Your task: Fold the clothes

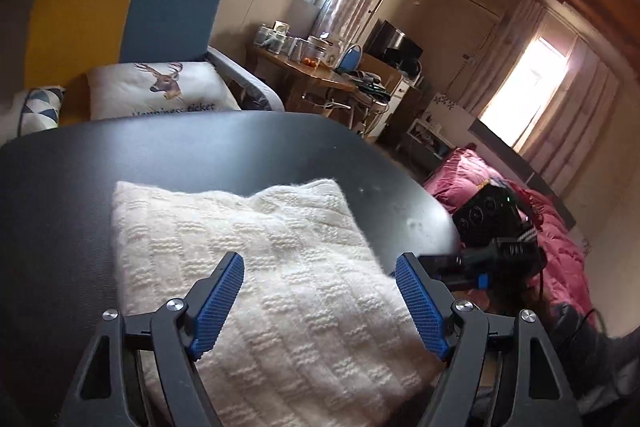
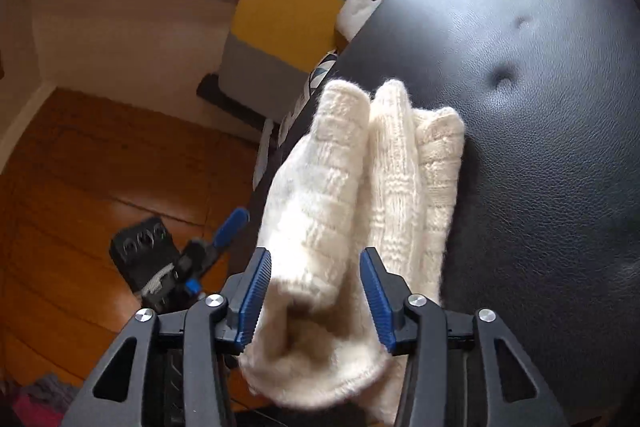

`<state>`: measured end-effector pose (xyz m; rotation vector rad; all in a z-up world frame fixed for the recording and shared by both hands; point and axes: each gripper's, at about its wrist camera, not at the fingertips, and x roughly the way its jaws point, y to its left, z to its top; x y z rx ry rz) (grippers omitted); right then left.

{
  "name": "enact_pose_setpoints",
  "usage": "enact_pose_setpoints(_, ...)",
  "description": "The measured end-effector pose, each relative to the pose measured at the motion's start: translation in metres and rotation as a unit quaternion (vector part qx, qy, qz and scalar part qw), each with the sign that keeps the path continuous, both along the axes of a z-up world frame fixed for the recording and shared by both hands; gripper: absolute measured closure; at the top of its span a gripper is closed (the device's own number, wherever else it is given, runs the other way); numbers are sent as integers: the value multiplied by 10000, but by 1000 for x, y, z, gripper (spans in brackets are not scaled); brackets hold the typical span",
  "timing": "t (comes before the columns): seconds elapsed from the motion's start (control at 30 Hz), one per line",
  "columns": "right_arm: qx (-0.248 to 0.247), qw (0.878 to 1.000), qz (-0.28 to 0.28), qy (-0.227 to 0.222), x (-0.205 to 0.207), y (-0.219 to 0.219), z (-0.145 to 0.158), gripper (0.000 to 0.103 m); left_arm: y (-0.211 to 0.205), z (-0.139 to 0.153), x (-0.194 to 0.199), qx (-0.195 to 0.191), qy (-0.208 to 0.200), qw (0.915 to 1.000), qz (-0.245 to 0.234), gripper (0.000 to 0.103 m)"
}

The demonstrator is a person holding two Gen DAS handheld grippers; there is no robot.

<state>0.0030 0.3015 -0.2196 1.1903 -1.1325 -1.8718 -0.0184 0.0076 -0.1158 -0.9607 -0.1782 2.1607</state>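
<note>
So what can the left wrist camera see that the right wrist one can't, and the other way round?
Only the left wrist view shows the cluttered wooden desk, the pink bedding and the deer cushion's whole face.

Only the right wrist view shows the wooden floor and the cream knit's stacked folded layers edge-on.

Both show the knit on the black table, the yellow-and-blue chair, and both open grippers: left gripper, right gripper.

Bare black bench [image 1: 200,155] lies open beyond and left of the folded sweater [image 1: 256,247]; pillows [image 1: 160,89] and sofa back [image 1: 120,11] border its far edge.
</note>
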Motion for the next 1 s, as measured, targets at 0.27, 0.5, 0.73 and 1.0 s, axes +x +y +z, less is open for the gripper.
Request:
enact_pose_setpoints(0.27, 507, 9986, -165, -31, -28, -35, -8, 50, -7, -4, 14, -31, 96, 9999, 47, 23)
enact_pose_setpoints(0.5, 3647, 9136, 984, 1503, -1, -96, 42, 71, -1, -16, 25, -195, 119, 9997, -83, 16)
enact_pose_setpoints(0.73, 5025, 8326, 805, 2186, 29, -105, 89, 90, 4, -23, 40, -154, 110, 9993, -326, 16)
enact_pose_setpoints(1.0, 1938, 9786, -316, 613, 6, 6, 13, 88, 16, -3, 49, 344, -78, 9977, -583, 16)
